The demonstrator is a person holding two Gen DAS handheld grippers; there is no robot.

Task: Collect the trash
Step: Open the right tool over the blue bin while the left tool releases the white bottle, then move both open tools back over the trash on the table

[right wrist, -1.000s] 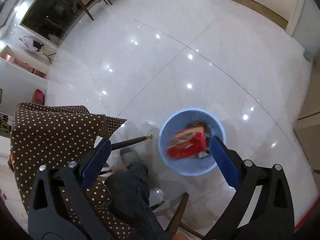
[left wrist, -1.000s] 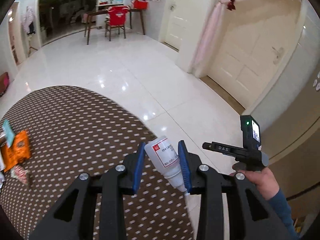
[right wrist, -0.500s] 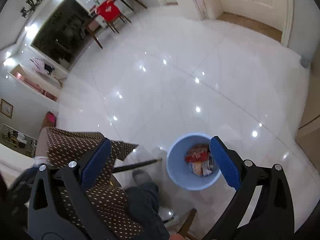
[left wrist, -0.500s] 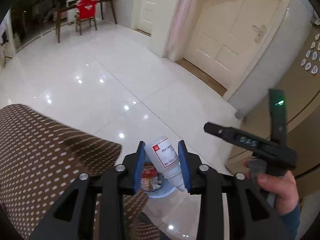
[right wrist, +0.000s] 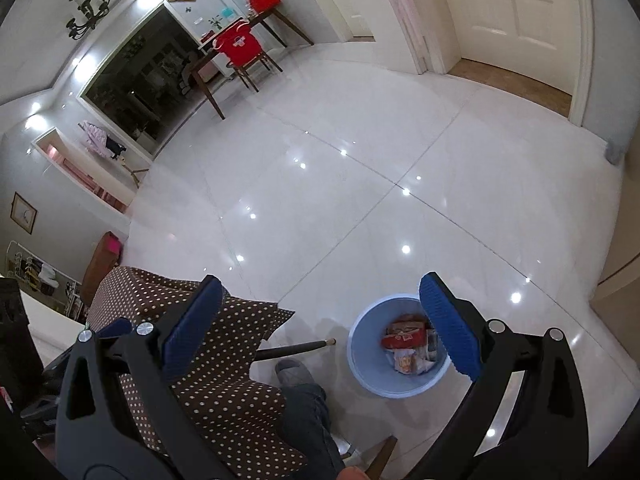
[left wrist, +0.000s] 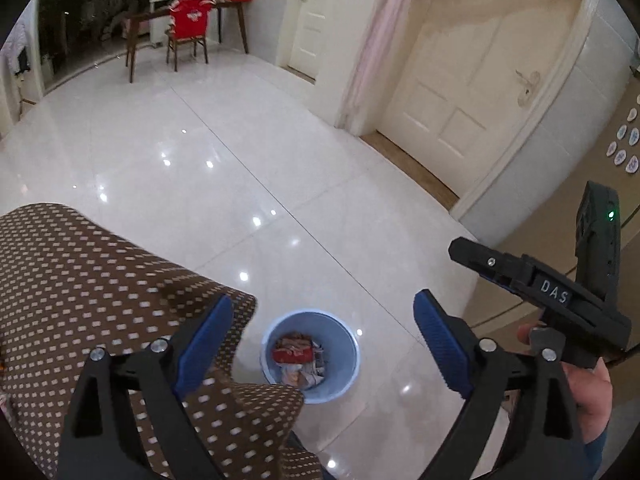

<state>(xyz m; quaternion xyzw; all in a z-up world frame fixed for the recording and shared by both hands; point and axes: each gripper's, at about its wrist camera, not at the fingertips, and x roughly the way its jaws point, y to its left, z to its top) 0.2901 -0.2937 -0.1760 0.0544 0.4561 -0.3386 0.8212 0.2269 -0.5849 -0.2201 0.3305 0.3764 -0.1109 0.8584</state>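
A light blue trash bin [left wrist: 311, 356] stands on the white tile floor below the table edge, with a red packet [left wrist: 292, 354] and other wrappers inside. My left gripper [left wrist: 320, 344] is open and empty, directly above the bin. My right gripper [right wrist: 320, 330] is open and empty too, with the bin [right wrist: 396, 350] under its right finger; it also shows in the left wrist view [left wrist: 520, 276], off to the right and held by a hand. The white bottle is not visible.
The table with a brown polka-dot cloth [left wrist: 80, 280] fills the lower left. My leg and shoe [right wrist: 296, 376] and a chair leg [right wrist: 296, 348] are next to the bin. A white door [left wrist: 460, 88] and a far table with a red-covered chair [left wrist: 188, 24] stand beyond.
My left gripper has swung over the bin and opened; the white bottle it held is gone from its jaws. My right gripper has tilted up and stayed open.
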